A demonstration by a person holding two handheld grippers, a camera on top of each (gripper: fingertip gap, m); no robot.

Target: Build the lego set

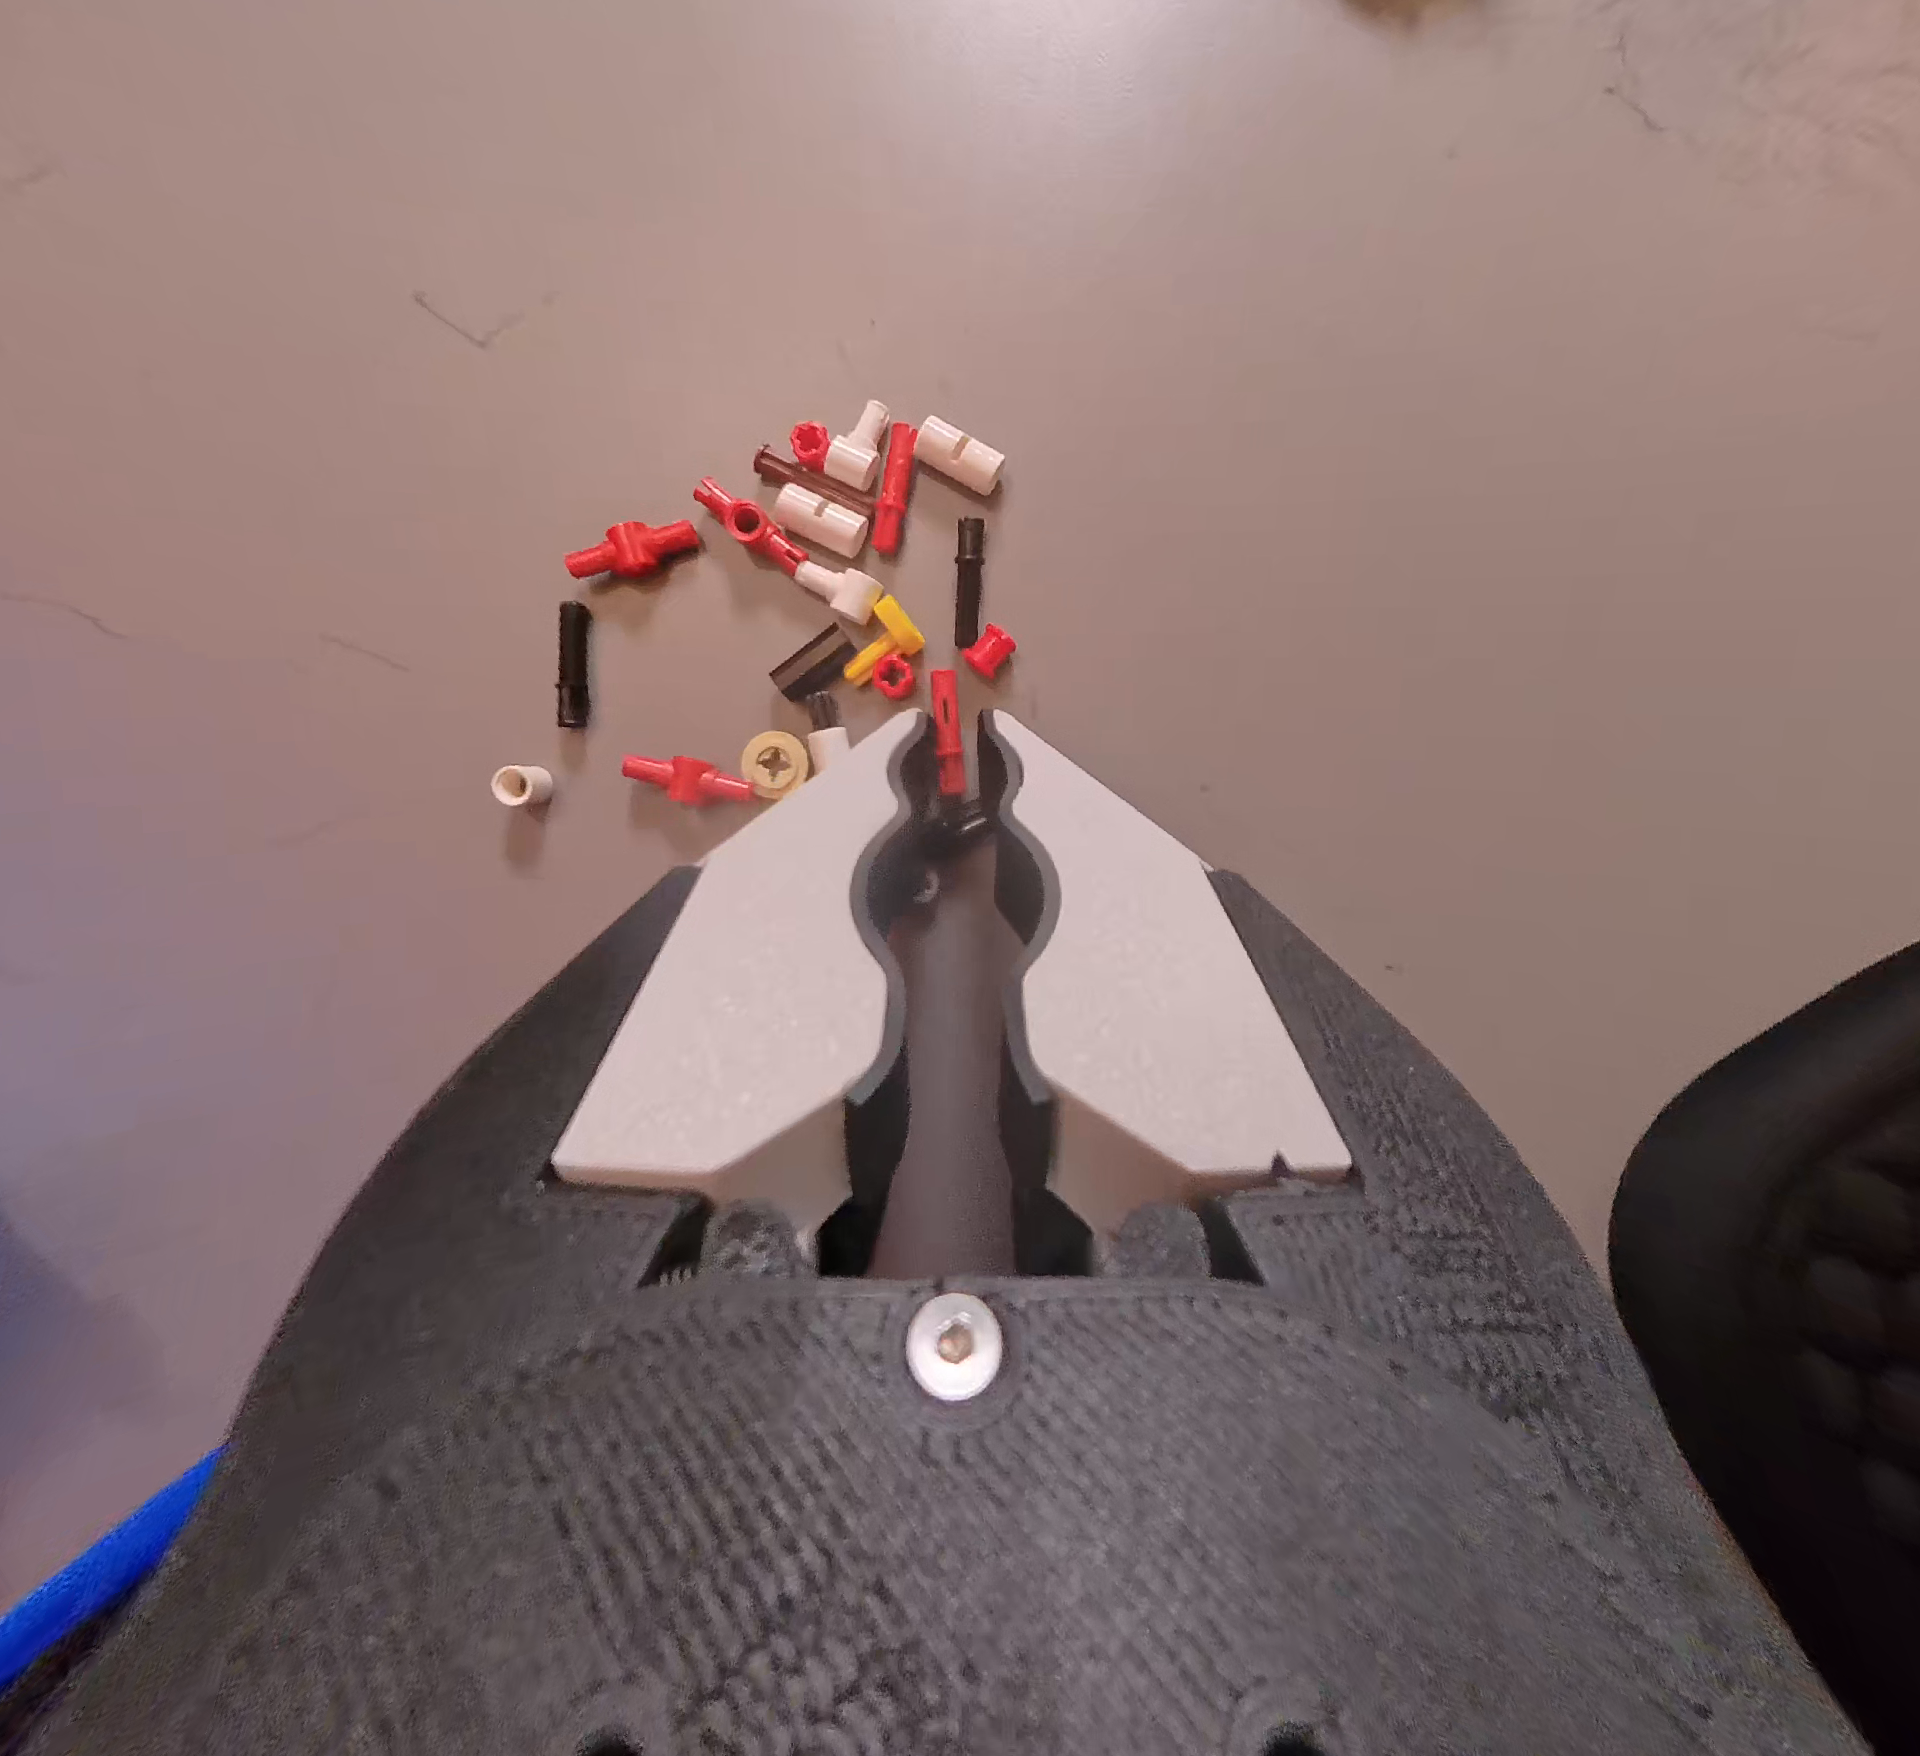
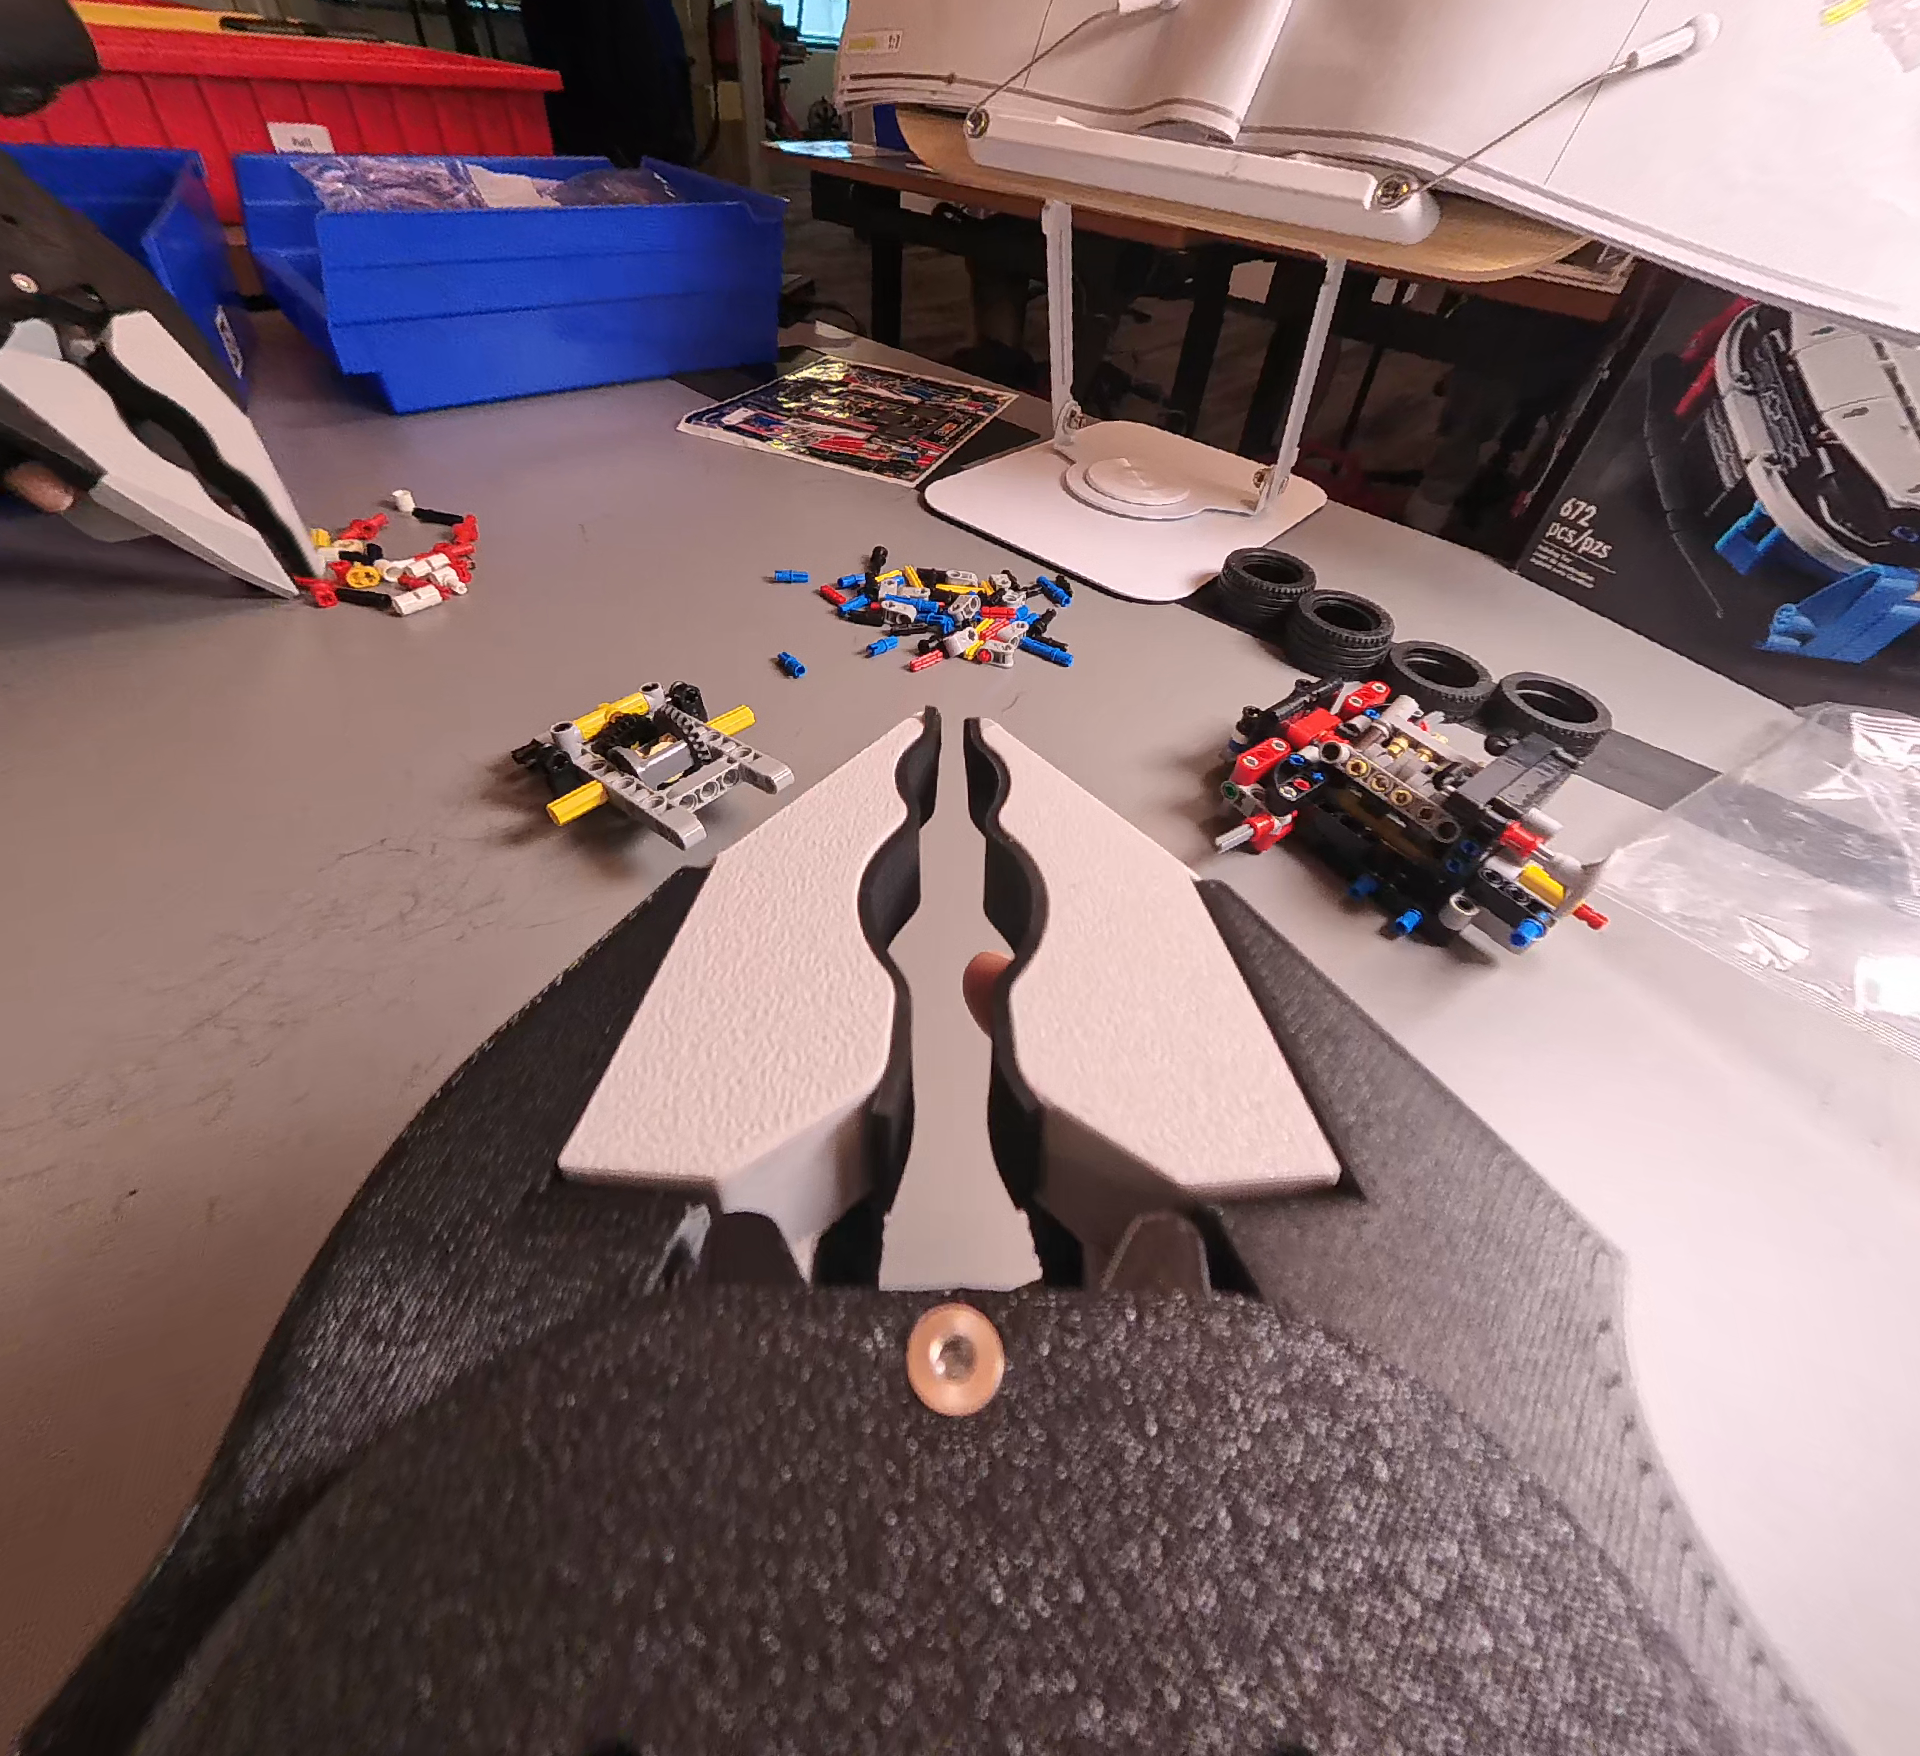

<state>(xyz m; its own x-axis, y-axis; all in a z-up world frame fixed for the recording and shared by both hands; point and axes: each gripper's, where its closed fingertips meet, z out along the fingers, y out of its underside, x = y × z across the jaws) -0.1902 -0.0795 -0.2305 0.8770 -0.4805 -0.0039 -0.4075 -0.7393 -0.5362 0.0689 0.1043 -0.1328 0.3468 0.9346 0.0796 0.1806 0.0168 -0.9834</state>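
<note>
Pin selection at the small-parts scatter: the left gripper (image 1: 951,719) is being held low over a loose group of red, white, black and yellow connectors (image 1: 831,563) on the grey table (image 1: 1351,356), and a red pin (image 1: 945,730) is being framed between its fingertips. The pin's long axis is running nearly in line with the fingers — pointing away from the camera — so that its near half is lying inside the narrow gap and its far end is projecting past the tips toward a red bush (image 1: 989,648). The fingers are drawn close on either side of the pin; whether it is actually being pinched or merely straddled cannot be told. A black piece (image 1: 956,828) is sitting deeper in the gap, behind the pin. In the right wrist view the same gripper (image 2: 296,579) is being seen at far left with its tips down at the edge of that scatter. The right gripper (image 2: 953,730) is being kept well apart from it, its fingers nearly pressed together with a thin slit between them and nothing held. It is being aimed between a small grey-and-yellow sub-assembly (image 2: 655,766) and the larger chassis (image 2: 1392,802) — the left gripper is clearly the nearer to the pin, and the next move is judged to depend on that in-line grip.
</note>
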